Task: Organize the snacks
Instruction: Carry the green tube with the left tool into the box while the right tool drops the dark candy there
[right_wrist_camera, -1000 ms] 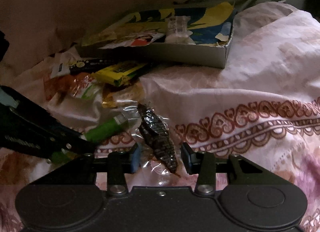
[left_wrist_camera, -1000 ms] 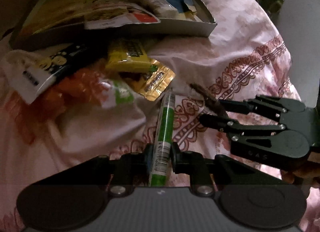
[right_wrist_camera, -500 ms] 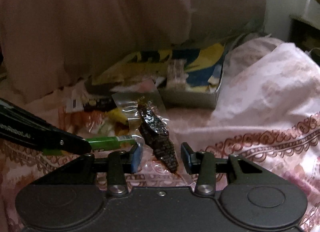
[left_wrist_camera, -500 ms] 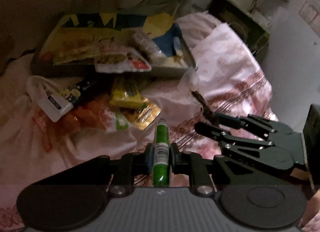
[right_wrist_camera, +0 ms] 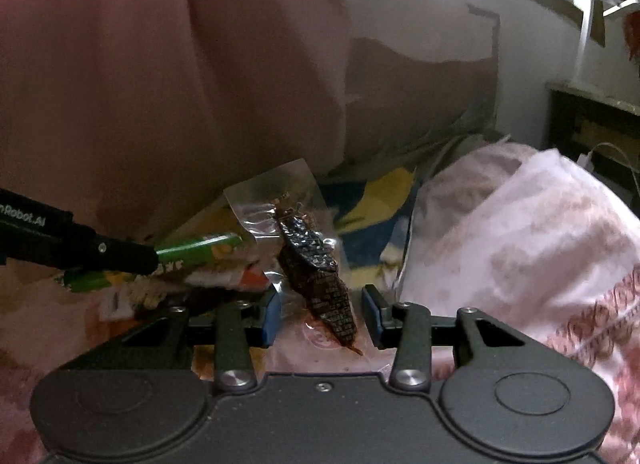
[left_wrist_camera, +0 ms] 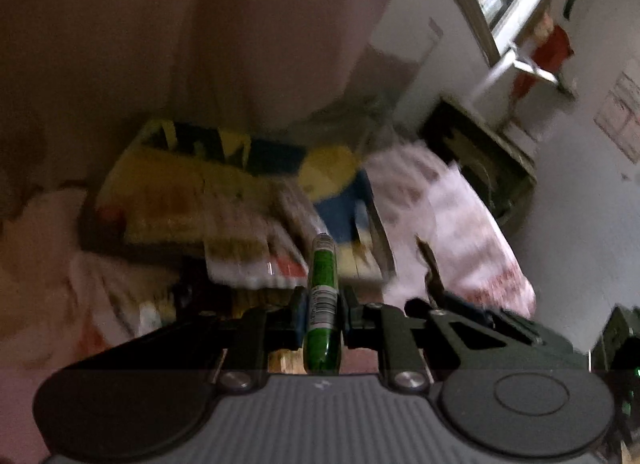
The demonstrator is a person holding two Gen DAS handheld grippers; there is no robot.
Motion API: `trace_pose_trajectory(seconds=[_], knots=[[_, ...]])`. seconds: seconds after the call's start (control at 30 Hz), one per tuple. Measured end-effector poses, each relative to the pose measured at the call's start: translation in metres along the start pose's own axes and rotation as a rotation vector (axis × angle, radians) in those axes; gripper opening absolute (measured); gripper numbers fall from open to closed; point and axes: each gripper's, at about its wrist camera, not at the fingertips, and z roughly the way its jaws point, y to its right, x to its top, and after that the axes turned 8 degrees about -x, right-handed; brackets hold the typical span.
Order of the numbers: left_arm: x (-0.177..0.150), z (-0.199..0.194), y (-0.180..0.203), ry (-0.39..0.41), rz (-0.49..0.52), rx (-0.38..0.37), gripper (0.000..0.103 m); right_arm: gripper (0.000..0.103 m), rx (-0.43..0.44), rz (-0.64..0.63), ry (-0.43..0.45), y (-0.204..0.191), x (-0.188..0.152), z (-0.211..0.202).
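Note:
My left gripper [left_wrist_camera: 322, 318] is shut on a green stick snack [left_wrist_camera: 323, 296], held in the air in front of the shallow box [left_wrist_camera: 224, 183] with the yellow and blue print. My right gripper [right_wrist_camera: 318, 318] holds a clear packet with a dark brown snack [right_wrist_camera: 316, 276] between its pads, lifted above the bed. The green stick [right_wrist_camera: 192, 254] and the left gripper's fingers [right_wrist_camera: 100, 252] also show at the left of the right wrist view. The right gripper's fingers [left_wrist_camera: 460, 304] sit just right of the left one. The box holds several snack packets [left_wrist_camera: 248, 252].
Loose snack packets [left_wrist_camera: 160, 304] lie on the pink patterned bedsheet [right_wrist_camera: 520, 244] in front of the box. A pink curtain [right_wrist_camera: 160, 83] hangs behind. A dark cabinet [left_wrist_camera: 480, 159] and a window stand at the right.
Both grippers have lifted their snacks off the bed and moved up and towards the box. The view now tilts higher, showing curtain and window.

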Motion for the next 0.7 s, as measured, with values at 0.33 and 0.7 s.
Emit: trace_pose_trajectory(seconds=[0.33, 0.7], knots=[[0.042, 0.066, -0.007, 0.092, 0.128, 0.073, 0.018, 0.044, -0.044, 0.019, 0.010, -0.001, 0.032, 0.064], [0.034, 0.119, -0.035, 0.070, 0.174, 0.147, 0.018, 0.043, -0.080, 0.020, -0.029, -0.002, 0.029, 0.119]])
